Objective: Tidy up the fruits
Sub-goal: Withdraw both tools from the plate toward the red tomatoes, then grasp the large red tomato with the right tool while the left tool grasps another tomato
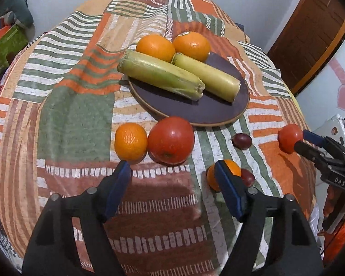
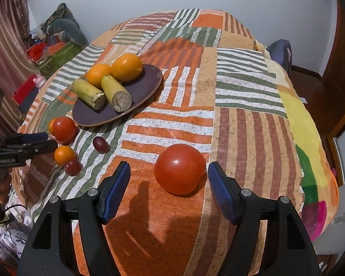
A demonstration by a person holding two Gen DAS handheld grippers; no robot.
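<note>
My left gripper (image 1: pixel 172 168) hangs open just short of a large red tomato (image 1: pixel 171 140), with a mandarin (image 1: pixel 131 141) off its left fingertip and a small orange (image 1: pixel 232 168) behind its right finger. Nothing is between its pads. My right gripper (image 2: pixel 169 169) is open around a second tomato (image 2: pixel 179 169); the right pad is close to it and the left pad stands well clear. A dark plate (image 1: pixel 209 112) carries two corn cobs (image 1: pixel 161 74) and two oranges (image 1: pixel 192 46). From the left wrist view, the right gripper (image 1: pixel 301 141) sits at that second tomato (image 1: pixel 289 141).
Two dark grapes (image 1: pixel 241 140) (image 1: pixel 248 176) lie on the striped cloth (image 1: pixel 76 119) between the tomatoes. The cloth covers a round surface that drops off at its edges. Boxes and clutter (image 2: pixel 55 53) stand beyond the far left edge, and a wooden door (image 1: pixel 310 36) is at right.
</note>
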